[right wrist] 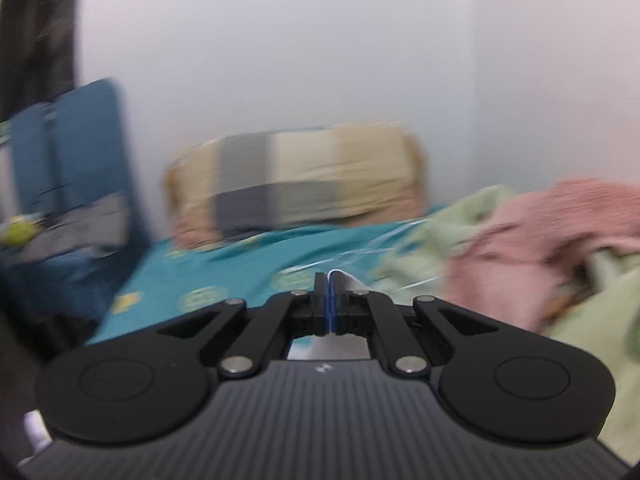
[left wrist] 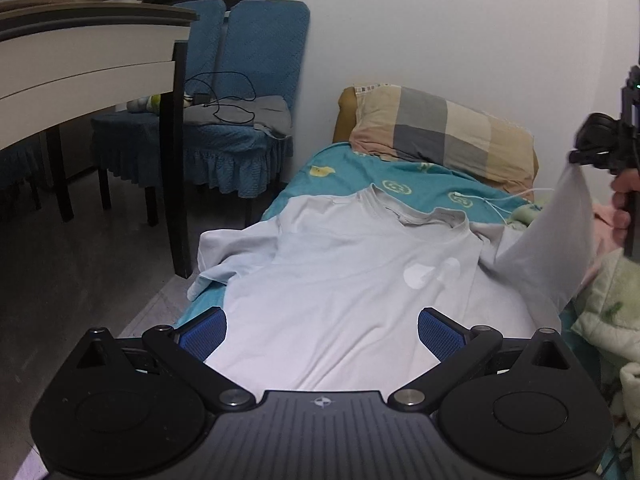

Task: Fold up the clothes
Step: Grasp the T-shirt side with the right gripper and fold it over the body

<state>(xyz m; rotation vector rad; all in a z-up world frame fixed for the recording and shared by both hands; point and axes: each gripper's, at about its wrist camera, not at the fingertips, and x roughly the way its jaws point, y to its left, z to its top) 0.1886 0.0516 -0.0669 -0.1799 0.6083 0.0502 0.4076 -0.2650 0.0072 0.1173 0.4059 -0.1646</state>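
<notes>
One white T-shirt on bed; left gripper spread wide; right gripper pinches its sleeve.

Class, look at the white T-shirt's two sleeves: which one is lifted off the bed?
The sleeve on the T-shirt's right side, pinched by the right gripper. The other sleeve lies slack at the bed's left edge.

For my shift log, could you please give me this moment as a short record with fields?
garment: white T-shirt, spread on the bed, collar toward the pillow
surface: teal sheet
left gripper: open, above the shirt's lower part
right gripper: shut on the shirt's sleeve, lifted off the bed
beside bed: blue chairs
right wrist view: motion-blurred
</notes>
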